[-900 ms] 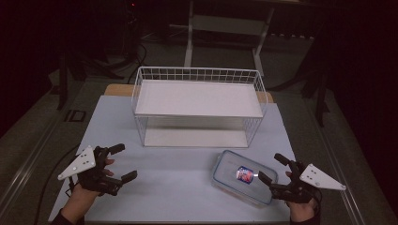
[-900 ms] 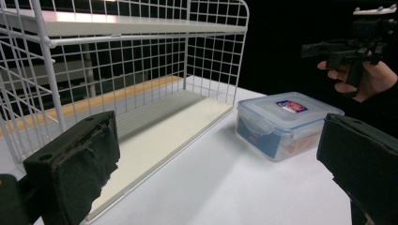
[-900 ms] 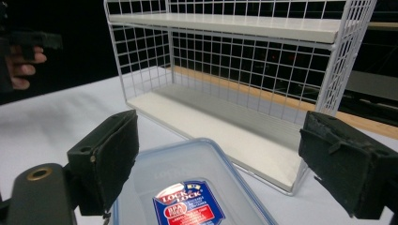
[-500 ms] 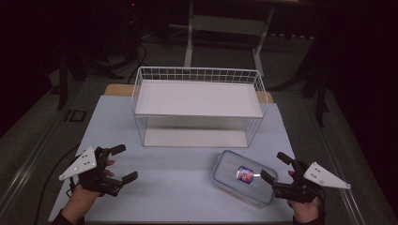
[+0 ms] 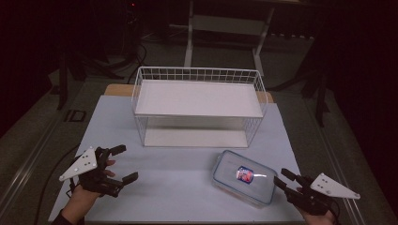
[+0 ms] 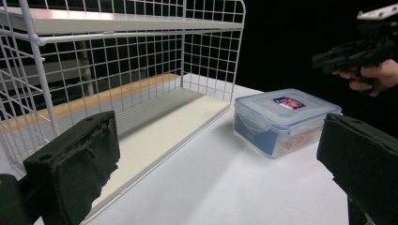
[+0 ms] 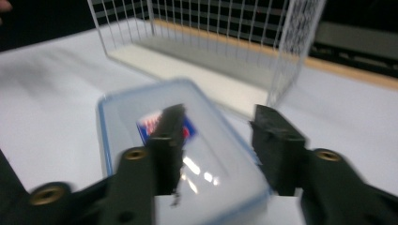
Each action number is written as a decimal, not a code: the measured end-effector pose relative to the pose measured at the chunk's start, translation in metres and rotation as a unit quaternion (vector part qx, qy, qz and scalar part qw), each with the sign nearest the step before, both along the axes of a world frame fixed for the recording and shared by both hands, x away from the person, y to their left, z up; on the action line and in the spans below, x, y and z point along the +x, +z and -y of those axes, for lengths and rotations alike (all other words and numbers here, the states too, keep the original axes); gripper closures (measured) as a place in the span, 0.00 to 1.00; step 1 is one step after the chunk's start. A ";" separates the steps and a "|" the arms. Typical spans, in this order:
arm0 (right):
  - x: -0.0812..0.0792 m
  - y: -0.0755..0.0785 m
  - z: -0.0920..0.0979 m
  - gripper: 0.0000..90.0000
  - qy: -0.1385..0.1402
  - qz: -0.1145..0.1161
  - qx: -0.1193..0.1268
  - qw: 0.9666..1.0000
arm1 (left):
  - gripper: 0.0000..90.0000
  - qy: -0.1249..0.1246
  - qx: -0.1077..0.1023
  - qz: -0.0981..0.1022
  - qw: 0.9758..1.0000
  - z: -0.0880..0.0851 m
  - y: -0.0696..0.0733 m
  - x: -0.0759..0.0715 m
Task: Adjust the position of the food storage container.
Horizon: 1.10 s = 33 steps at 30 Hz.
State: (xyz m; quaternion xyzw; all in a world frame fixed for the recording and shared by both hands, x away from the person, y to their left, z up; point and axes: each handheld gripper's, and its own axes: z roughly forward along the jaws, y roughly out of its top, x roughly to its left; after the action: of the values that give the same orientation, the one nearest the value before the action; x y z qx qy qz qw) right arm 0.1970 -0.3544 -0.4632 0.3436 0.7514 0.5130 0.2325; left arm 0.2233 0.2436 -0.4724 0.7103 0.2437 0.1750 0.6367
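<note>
One clear blue-rimmed lidded box (image 5: 244, 177)

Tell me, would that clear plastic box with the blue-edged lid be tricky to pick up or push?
The plastic box looks rigid, so it probably won't flex. Its glossy lid reflects light, so pads may slip on it. It sits low and flat on the table, so a push would likely slide it rather than tip it.

**Black grippers, grey plates**

Left gripper (image 5: 121, 164): black frame, thick black foam-padded jaws, grey three-cornered plate with small holes on top; right gripper (image 5: 280, 175): same build, brass-coloured screw rings at its jaw bases; dark cuff at the left wrist.
</note>
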 end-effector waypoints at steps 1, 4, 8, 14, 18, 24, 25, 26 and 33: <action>-0.001 -0.003 0.002 0.67 -0.003 -0.007 -0.001 1.000 | 0.00 0.000 0.000 0.000 1.000 0.000 0.000 0.000; -0.004 -0.010 0.005 0.78 -0.003 -0.021 -0.006 1.000 | 0.00 0.000 0.000 -0.001 1.000 0.000 0.000 0.000; -0.009 -0.021 0.007 0.88 -0.003 -0.035 -0.028 0.999 | 0.00 0.001 0.000 0.000 1.000 -0.001 0.000 0.000; -0.009 -0.029 0.013 1.00 -0.013 -0.048 -0.042 0.998 | 0.00 -0.002 0.001 -0.002 1.000 0.000 -0.001 0.001; -0.006 -0.036 0.006 1.00 -0.006 -0.061 -0.054 0.997 | 0.00 -0.004 0.000 -0.001 1.000 0.000 -0.001 0.000; 0.001 -0.034 0.004 1.00 -0.002 -0.060 -0.038 0.997 | 0.00 -0.005 -0.001 -0.003 1.000 0.001 -0.001 0.001; 0.002 -0.034 0.002 1.00 0.000 -0.059 -0.039 0.997 | 0.00 -0.005 0.000 -0.003 1.000 0.001 -0.001 0.001; 0.004 -0.034 -0.003 1.00 0.008 -0.061 -0.050 0.997 | 0.00 -0.006 0.000 -0.003 1.000 0.001 -0.001 0.001; 0.012 -0.031 -0.015 1.00 0.021 -0.054 -0.053 0.997 | 0.00 -0.005 -0.001 -0.003 1.000 0.000 -0.001 0.001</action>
State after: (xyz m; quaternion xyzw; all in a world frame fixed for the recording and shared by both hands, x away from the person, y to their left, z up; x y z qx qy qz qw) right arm 0.2085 -0.3398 -0.4942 0.3421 0.7961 0.4583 0.1981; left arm 0.2240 0.2438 -0.4739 0.7110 0.2424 0.1695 0.6379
